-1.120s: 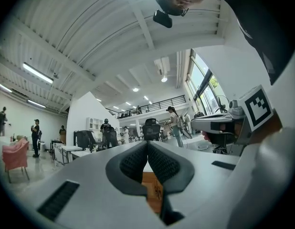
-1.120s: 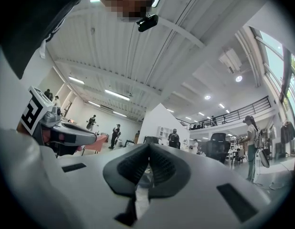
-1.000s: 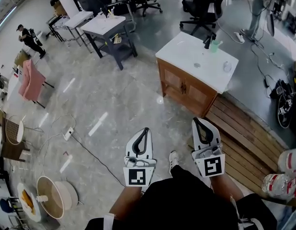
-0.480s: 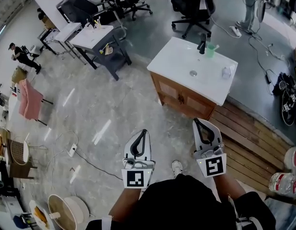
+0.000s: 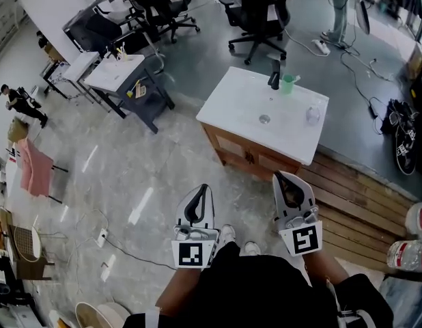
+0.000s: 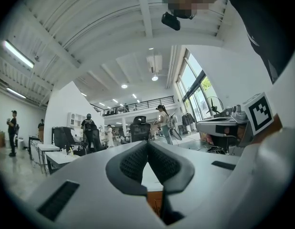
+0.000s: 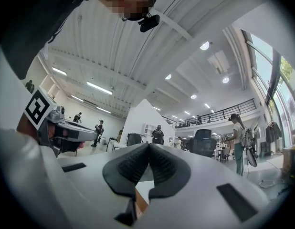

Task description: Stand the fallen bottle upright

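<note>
Head view shows you holding the left gripper (image 5: pixel 205 186) and the right gripper (image 5: pixel 278 175) side by side, low and near your body. Both point toward the wooden vanity (image 5: pixel 246 157) farther off. Its white countertop (image 5: pixel 228 108) carries a black faucet (image 5: pixel 274 80) and a green cup (image 5: pixel 287 83) at the far edge, just beside each other, and a round drain (image 5: pixel 264 119) near the middle. The small clear bottle (image 5: pixel 312 115) sits toward the right end of that countertop, apart from the cup and well apart from both grippers. It is too small here to tell whether it lies or stands. Wooden decking (image 5: pixel 361 200) runs to the right of the vanity, and 2 clear plastic containers (image 5: pixel 409 255) show at the near right edge. A grey table (image 5: pixel 119 74) stands far to the left.

Left gripper view: your left tongs (image 6: pixel 147 143) are pressed fully together, dark ribbed pads (image 6: pixel 131 163) meeting along their length, with nothing between them. Past them you see a sliver of white top over orange wood. The right gripper's marker cube (image 6: pixel 258 112) shows at the right.

Right gripper view: your right tongs (image 7: pixel 148 146) are likewise squeezed together and empty. The left gripper's marker cube (image 7: pixel 36 107) shows at the left.
</note>
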Available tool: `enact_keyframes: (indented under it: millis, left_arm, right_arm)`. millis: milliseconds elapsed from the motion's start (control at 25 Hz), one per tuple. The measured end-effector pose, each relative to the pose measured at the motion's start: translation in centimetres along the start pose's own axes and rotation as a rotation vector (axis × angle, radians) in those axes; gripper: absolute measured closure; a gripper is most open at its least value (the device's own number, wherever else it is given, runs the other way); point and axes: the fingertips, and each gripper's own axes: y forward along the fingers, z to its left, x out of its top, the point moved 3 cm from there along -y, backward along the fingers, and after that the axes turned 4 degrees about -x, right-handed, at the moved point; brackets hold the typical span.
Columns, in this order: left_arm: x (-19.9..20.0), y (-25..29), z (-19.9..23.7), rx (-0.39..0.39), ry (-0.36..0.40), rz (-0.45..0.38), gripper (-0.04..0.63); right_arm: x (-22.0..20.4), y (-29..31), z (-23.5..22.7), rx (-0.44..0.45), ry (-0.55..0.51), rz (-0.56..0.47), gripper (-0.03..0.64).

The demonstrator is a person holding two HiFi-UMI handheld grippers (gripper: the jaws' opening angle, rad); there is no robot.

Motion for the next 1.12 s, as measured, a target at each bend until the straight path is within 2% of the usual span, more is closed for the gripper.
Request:
enact_keyframes:
  millis: [120, 280, 480, 800, 960, 1120]
  left_arm:
    - [-1.3, 3.2, 0.8, -0.047, 0.004, 0.006, 0.577]
    - [-1.4, 8.6, 2.1, -0.093, -0.038, -0.018, 0.577]
    - [-2.9, 15.0, 5.8, -0.173, -0.011, -0.008, 0.577]
    - [-2.7, 25.1, 11.1, -0.318, -0.016, -0.058, 0.577]
    - [-2.4, 29.5, 12.5, -0.355, -0.091, -0.088, 0.577]
    - [-3.0, 32.6, 12.6, -0.427, -0.104, -0.100, 0.577]
  right_arm:
    - [-1.0, 2.3, -1.3, -0.025, -0.009, -0.001, 0.600]
    - [-1.4, 6.3, -4.0, -0.089, 0.001, -0.006, 0.600]
    - [-3.7, 12.1, -5.5, -0.134, -0.032, 0.006, 0.600]
    - [-5.3, 21.4, -7.8, -0.240, -0.068, 0.029, 0.600]
    - [-5.9, 24.8, -8.9, -0.286, -0.098, 0.029, 0.600]
    - [-6.9, 26.0, -10.2, -0.347, -0.112, 0.039, 0.600]
